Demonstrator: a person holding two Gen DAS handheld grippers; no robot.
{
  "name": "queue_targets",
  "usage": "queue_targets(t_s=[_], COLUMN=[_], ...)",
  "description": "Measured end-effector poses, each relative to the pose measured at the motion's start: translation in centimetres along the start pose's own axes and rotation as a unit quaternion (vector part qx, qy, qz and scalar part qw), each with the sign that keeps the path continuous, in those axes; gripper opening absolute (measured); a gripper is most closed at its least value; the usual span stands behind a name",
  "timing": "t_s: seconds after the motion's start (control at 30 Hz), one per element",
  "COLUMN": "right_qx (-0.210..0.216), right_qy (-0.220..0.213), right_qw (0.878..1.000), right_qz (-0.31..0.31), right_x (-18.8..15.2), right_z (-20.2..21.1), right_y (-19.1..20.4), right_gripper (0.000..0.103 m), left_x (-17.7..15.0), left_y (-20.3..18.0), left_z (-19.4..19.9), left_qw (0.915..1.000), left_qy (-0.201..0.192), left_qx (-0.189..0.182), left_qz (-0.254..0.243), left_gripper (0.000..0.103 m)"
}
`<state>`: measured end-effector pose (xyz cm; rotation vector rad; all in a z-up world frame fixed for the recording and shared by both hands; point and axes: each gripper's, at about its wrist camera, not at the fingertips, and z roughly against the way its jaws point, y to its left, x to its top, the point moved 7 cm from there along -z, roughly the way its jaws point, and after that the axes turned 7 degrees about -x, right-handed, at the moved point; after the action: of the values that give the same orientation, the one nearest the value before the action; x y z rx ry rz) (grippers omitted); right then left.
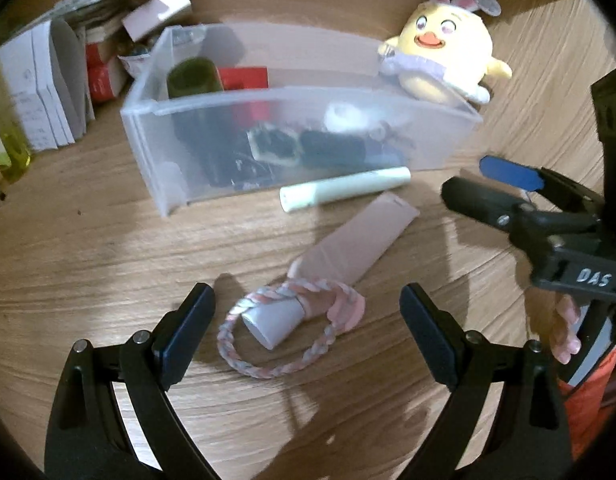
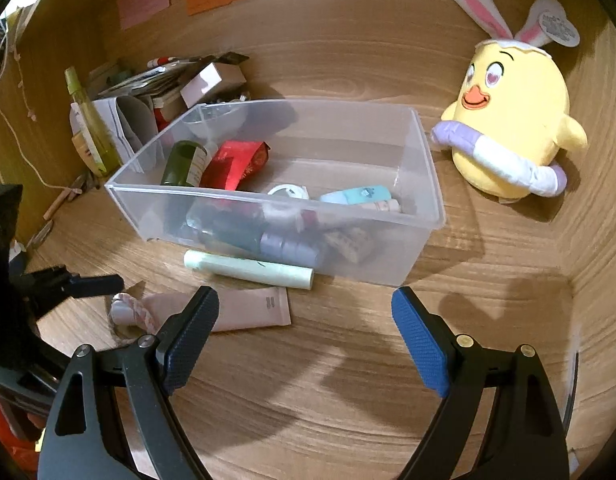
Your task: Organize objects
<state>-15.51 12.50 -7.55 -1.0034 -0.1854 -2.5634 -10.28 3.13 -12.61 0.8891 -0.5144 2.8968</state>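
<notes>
Pink squeeze tube (image 1: 360,240) lies flat on the bench (image 1: 108,264), cap end (image 1: 276,320) pointing toward the left hand-held gripper (image 1: 308,336) and sitting between its fingertips; a braided pink-and-white loop (image 1: 308,356) is strung around the cap. Pads do not touch tube or loop. Left hand-held gripper: jaws wide apart, nothing clamped.

Pale green tube (image 1: 344,190) lies just beyond the pink tube, touching or nearly touching the front wall of the clear plastic bin (image 1: 148,128). Bin holds a dark green jar (image 2: 184,164), a red packet (image 2: 232,164), tape rolls and small tubes.

Right hand-held gripper (image 2: 304,336): jaws wide apart, empty, over bare bench. From it, the pink tube (image 2: 244,308) lies ahead and to the left, flat end just past its left fingertip; the bin (image 2: 424,160) is straight ahead.

Yellow chick plush with bunny ears (image 2: 512,120) sits beyond and to the right of the bin. Papers and boxes (image 1: 48,80) are piled left of the bin.
</notes>
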Motion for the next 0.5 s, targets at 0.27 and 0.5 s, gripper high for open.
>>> queue_targets(t_s=[0.27, 0.5], right_qx=[0.008, 0.015], right_qy=[0.003, 0.015], right_qw=[1.000, 1.000], right_qz=[-0.012, -0.005], right_x=[-0.4, -1.1], right_z=[0.1, -0.2], right_y=[-0.4, 0.4], right_gripper=[0.087, 0.087], left_x=[-0.1, 0.1], left_y=[-0.3, 0.1], left_z=[0.1, 1.7], left_qw=[0.9993, 0.9987], left_qy=[-0.012, -0.039], left_qx=[0.030, 0.030], left_qz=[-0.020, -0.013], left_gripper=[0.059, 0.040])
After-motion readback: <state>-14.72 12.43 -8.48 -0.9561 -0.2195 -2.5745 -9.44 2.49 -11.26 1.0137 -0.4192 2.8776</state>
